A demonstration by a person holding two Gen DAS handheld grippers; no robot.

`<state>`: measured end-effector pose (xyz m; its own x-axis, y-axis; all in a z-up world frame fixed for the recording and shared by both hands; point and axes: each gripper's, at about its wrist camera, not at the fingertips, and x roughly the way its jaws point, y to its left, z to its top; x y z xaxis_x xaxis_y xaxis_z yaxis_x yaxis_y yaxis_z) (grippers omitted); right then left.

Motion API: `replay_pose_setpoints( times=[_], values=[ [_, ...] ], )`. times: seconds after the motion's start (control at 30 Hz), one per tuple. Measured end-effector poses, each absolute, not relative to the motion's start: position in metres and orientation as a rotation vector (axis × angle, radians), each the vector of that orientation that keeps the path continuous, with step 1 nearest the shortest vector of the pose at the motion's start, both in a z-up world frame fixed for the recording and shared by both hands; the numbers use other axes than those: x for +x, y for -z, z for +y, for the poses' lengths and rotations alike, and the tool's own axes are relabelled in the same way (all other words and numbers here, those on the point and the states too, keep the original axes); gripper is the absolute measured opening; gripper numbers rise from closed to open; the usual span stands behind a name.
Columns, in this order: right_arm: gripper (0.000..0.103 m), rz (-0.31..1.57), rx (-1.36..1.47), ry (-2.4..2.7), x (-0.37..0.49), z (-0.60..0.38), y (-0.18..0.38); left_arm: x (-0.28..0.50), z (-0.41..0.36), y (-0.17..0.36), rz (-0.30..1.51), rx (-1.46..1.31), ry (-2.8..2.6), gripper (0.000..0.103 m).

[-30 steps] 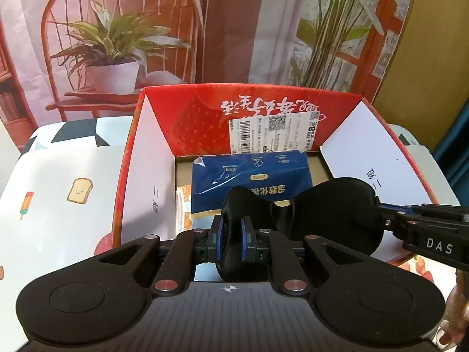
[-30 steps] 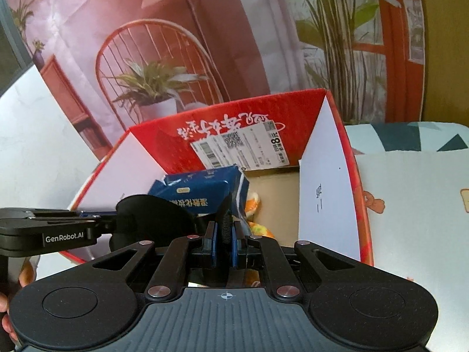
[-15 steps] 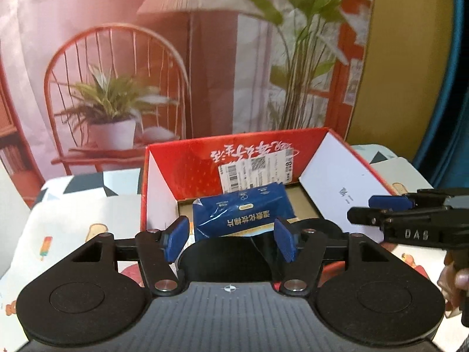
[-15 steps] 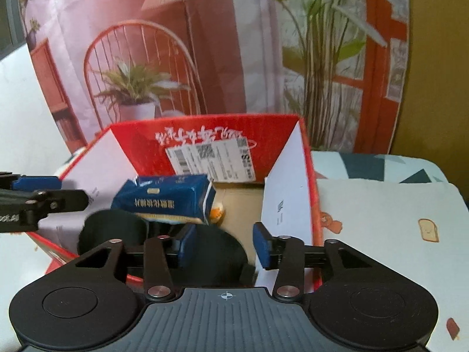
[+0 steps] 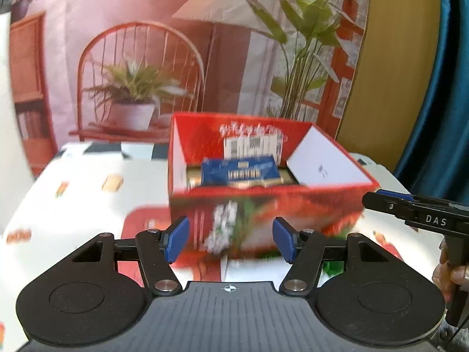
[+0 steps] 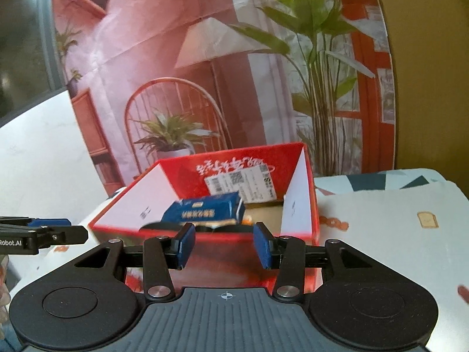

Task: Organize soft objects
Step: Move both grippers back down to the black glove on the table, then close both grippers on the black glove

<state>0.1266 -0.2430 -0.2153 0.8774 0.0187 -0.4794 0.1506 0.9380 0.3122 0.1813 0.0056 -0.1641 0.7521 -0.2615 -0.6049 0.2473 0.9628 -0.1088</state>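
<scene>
A red cardboard box [image 5: 263, 202] stands open on the table, also in the right wrist view [image 6: 302, 161]. A blue soft pack [image 5: 240, 170] lies inside it on other items, and shows in the right wrist view [image 6: 205, 211]. A black soft object [image 6: 164, 225] lies just behind the box's near wall. My left gripper [image 5: 230, 242] is open and empty, in front of the box. My right gripper [image 6: 224, 245] is open and empty, at the box's near edge. Each gripper shows at the side of the other's view.
The table [image 5: 73, 199] has a white cloth with small food prints. A printed backdrop [image 5: 146, 58] of a chair, plant and lamp stands right behind the box. A blue curtain [image 5: 439, 88] hangs at far right.
Both grippers held the black object over the box, opened and let it go into the box. Both have since pulled back and away from the box.
</scene>
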Motion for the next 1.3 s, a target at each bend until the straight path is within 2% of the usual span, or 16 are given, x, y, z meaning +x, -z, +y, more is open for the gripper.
replay_pose_setpoints(
  times=[0.17,0.3,0.67,0.8,0.9,0.93,1.3],
  values=[
    [0.041,0.536,0.372,0.055,0.094,-0.225,0.236,0.154,0.011,0.19,0.732,-0.057,0.287,0.064],
    [0.041,0.583,0.387,0.048,0.073,-0.208,0.251,0.14,0.009,0.21,0.776,-0.07,0.296,0.056],
    [0.042,0.703,0.406,0.054,0.045,-0.178,0.277,0.114,0.004,0.239,0.814,-0.065,0.319,0.054],
    [0.049,0.746,0.418,0.049,0.044,-0.176,0.283,0.114,0.007,0.244,0.837,-0.103,0.333,0.048],
    [0.051,0.766,0.415,0.04,0.045,-0.173,0.287,0.118,0.011,0.248,0.854,-0.128,0.328,0.033],
    [0.052,0.772,0.409,0.039,0.046,-0.172,0.288,0.12,0.013,0.25,0.863,-0.138,0.327,0.032],
    [0.061,0.799,0.346,0.04,0.053,-0.166,0.301,0.124,0.01,0.262,0.894,-0.131,0.338,0.031]
  ],
)
